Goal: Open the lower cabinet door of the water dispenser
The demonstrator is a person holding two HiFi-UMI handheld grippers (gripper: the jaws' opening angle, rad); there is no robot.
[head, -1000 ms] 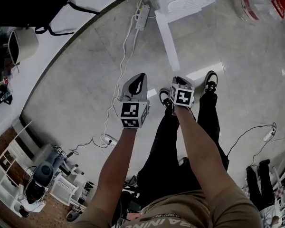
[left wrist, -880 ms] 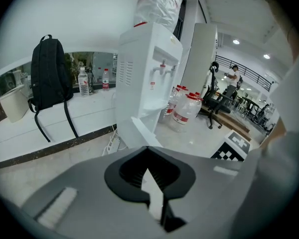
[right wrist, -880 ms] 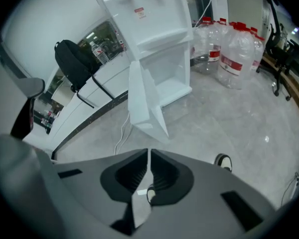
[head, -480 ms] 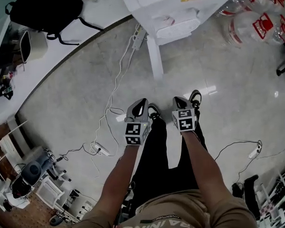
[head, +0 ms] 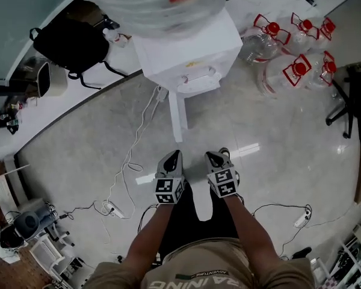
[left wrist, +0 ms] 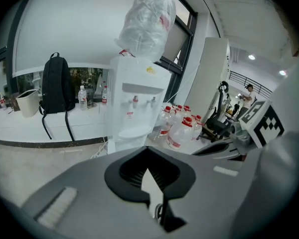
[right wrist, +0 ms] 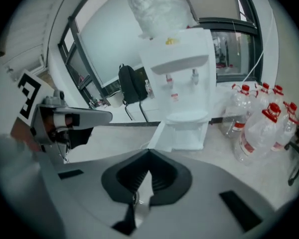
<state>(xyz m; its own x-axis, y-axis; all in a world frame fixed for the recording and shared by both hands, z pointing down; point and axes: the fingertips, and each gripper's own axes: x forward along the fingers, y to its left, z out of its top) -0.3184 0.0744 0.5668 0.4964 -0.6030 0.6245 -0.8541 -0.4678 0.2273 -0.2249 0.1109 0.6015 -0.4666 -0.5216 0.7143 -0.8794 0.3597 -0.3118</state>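
The white water dispenser (head: pixel 189 56) stands against the wall with a big bottle on top. Its lower cabinet door (head: pixel 177 116) stands swung open, sticking out toward me. In the right gripper view the dispenser (right wrist: pixel 182 78) faces me, its door (right wrist: pixel 160 133) open to the left of the open cabinet. The left gripper view shows the dispenser (left wrist: pixel 134 103) further off. My left gripper (head: pixel 174 156) and right gripper (head: pixel 213 158) hang side by side in front of my body, well short of the door, both shut and empty. Their jaw tips meet in both gripper views (left wrist: pixel 148 151) (right wrist: pixel 148 153).
Several large water bottles (head: pixel 292 65) with red caps stand right of the dispenser. A black backpack (head: pixel 72 41) and a white bin (head: pixel 48 80) sit on the ledge at left. Cables and a power strip (head: pixel 111 208) lie on the floor; a chair base (head: pixel 346 98) is at right.
Both grippers have risen and drawn back toward my body, away from the dispenser. My head has lifted, bringing the whole dispenser and its bottle into view. The door stays open.
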